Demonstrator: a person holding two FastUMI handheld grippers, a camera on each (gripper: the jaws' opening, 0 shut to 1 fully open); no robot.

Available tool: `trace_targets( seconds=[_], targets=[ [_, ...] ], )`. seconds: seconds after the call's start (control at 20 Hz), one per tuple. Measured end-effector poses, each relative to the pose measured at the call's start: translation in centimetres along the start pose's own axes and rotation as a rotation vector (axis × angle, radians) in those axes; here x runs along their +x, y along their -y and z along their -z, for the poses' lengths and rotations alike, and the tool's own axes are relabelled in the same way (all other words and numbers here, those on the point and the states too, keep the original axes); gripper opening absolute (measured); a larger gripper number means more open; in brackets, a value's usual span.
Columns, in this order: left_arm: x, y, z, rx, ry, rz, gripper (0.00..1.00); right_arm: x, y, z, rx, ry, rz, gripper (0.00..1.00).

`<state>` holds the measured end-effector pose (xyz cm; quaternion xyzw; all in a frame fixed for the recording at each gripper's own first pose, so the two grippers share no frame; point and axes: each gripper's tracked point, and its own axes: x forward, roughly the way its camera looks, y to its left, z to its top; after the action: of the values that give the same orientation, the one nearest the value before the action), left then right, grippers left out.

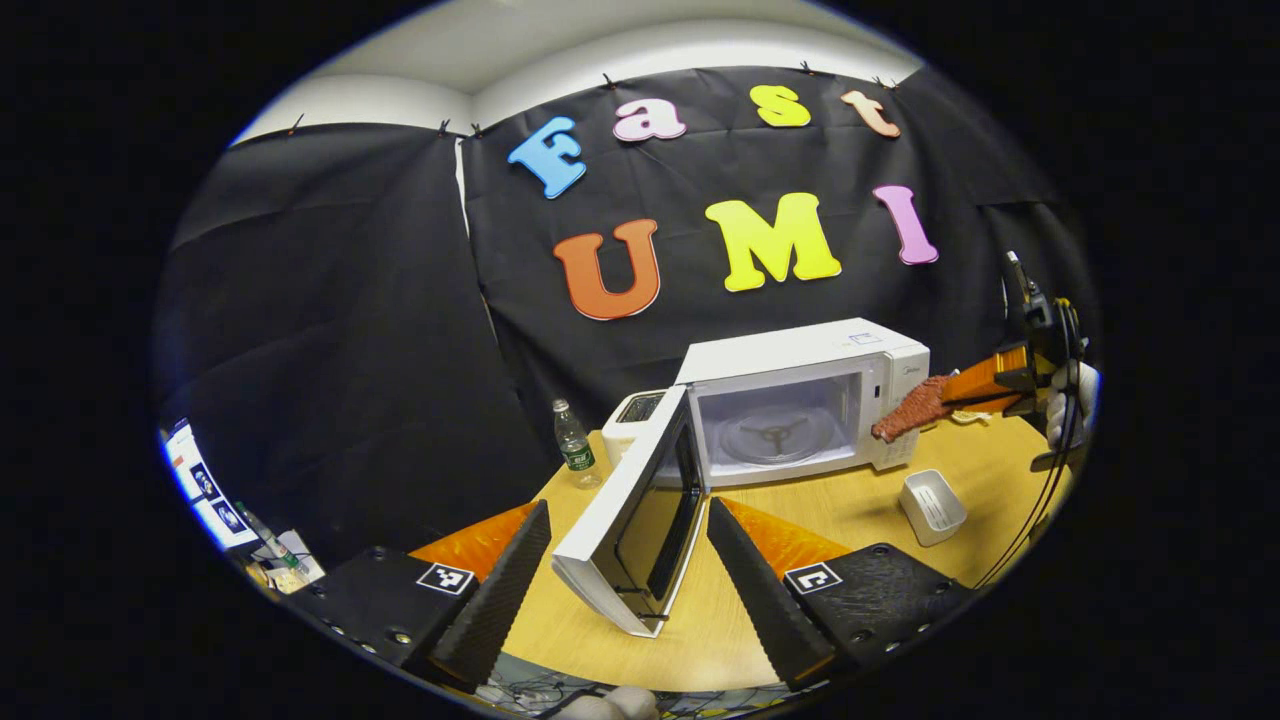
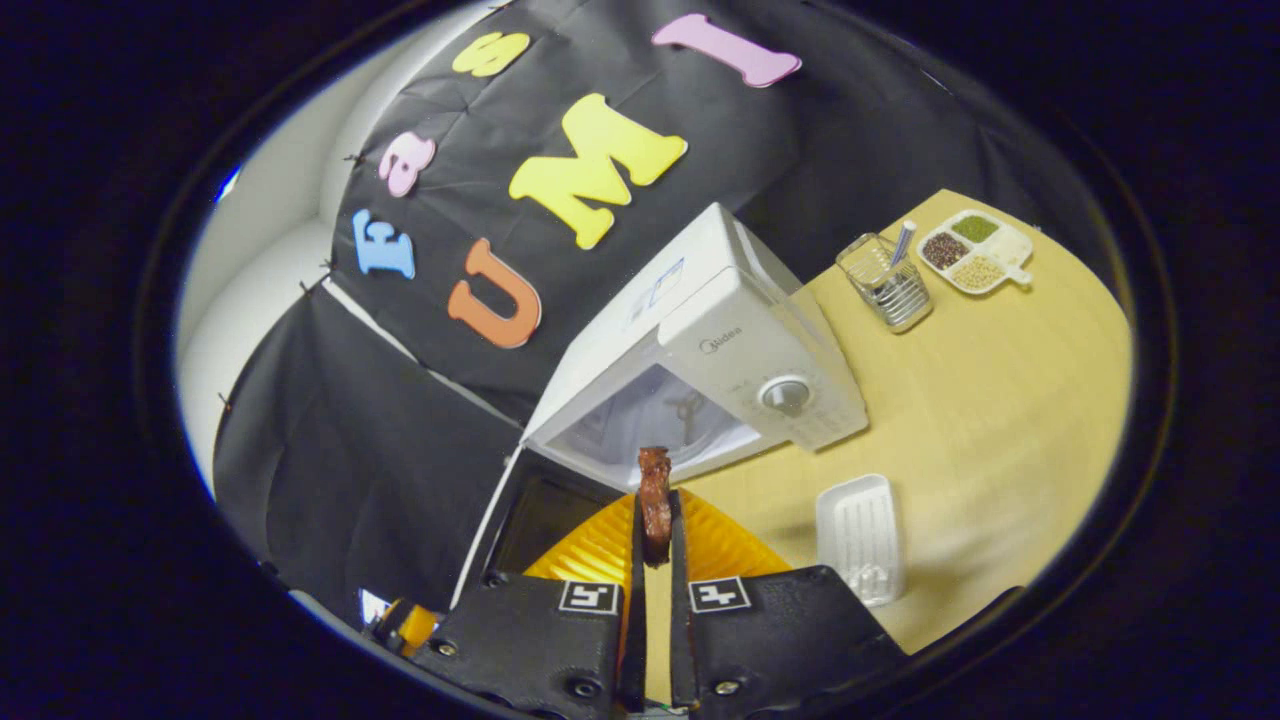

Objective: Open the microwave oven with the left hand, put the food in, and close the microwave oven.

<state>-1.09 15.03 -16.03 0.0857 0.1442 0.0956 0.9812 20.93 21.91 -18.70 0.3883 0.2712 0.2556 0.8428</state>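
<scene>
A white microwave oven [image 1: 800,400] stands on the wooden table with its door [image 1: 640,520] swung wide to the left and the glass turntable [image 1: 775,437] bare inside. My left gripper [image 1: 630,575] is open, its fingers on either side of the door's free edge without pressing it. In the left gripper view my right gripper [image 1: 955,395] comes in from the right, shut on a brown strip of food [image 1: 910,408] held in front of the control panel. In the right gripper view the food [image 2: 655,500] sticks up between my right gripper [image 2: 655,545] fingers, just before the microwave oven [image 2: 700,360] cavity.
An empty white tray [image 1: 932,505] [image 2: 860,535] lies on the table in front of the oven's right side. A plastic bottle [image 1: 573,442] and a white toaster [image 1: 635,415] stand left of the oven. A clear holder [image 2: 885,280] and a divided dish of grains [image 2: 975,250] sit farther off.
</scene>
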Motion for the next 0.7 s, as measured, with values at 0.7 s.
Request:
trace_targets(
  seconds=[0.7],
  targets=[
    [4.5, -6.7, 3.4, -0.04, 0.018, 0.073, 0.95, 20.4, -2.9, 3.9, 0.246, 0.374, 0.051, 0.12]
  ],
)
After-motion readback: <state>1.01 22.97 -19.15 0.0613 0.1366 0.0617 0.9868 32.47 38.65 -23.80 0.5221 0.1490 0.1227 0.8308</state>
